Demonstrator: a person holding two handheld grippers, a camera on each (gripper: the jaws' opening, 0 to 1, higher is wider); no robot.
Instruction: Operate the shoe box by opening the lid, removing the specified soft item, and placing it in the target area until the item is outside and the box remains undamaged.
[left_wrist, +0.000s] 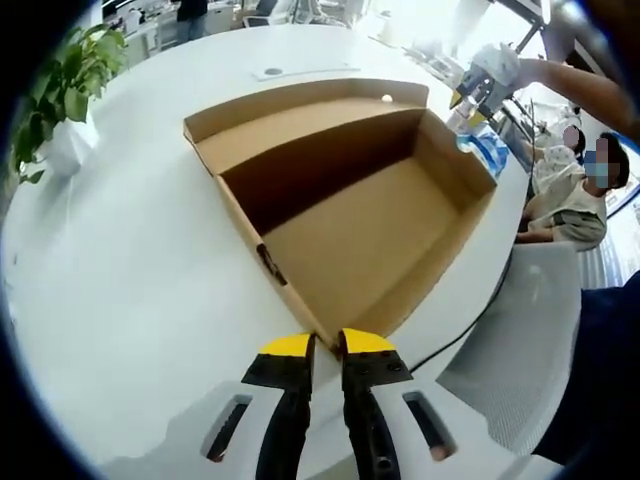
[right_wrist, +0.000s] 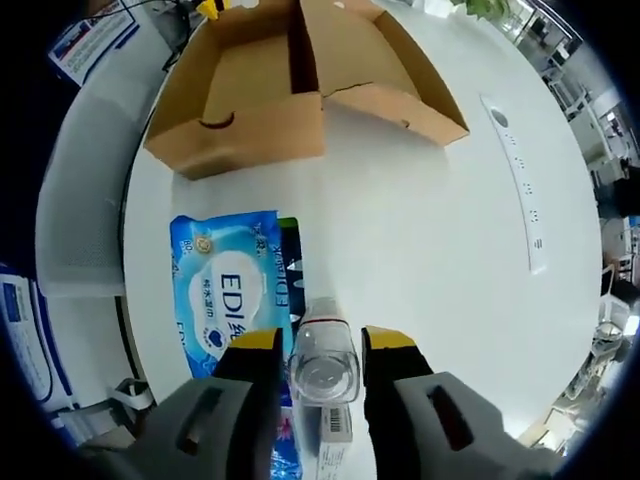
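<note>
The brown cardboard shoe box (left_wrist: 370, 240) lies open and empty on the white table, its lid (left_wrist: 300, 115) folded back flat behind it. My left gripper (left_wrist: 327, 343) is at the box's near corner, its yellow-tipped jaws nearly together with the corner wall between them. A blue wet-wipes pack (right_wrist: 225, 290) lies flat on the table outside the box (right_wrist: 300, 90). My right gripper (right_wrist: 322, 341) hovers beside that pack, shut on a clear bottle (right_wrist: 325, 370). In the left gripper view the right gripper (left_wrist: 478, 88) is beyond the box's far end, above the blue pack (left_wrist: 490, 150).
A potted plant (left_wrist: 65, 75) stands at the table's far left. A white chair (left_wrist: 520, 340) and a black cable (left_wrist: 470, 325) sit off the table's edge, with seated people beyond. A white socket strip (right_wrist: 520, 185) lies on the table.
</note>
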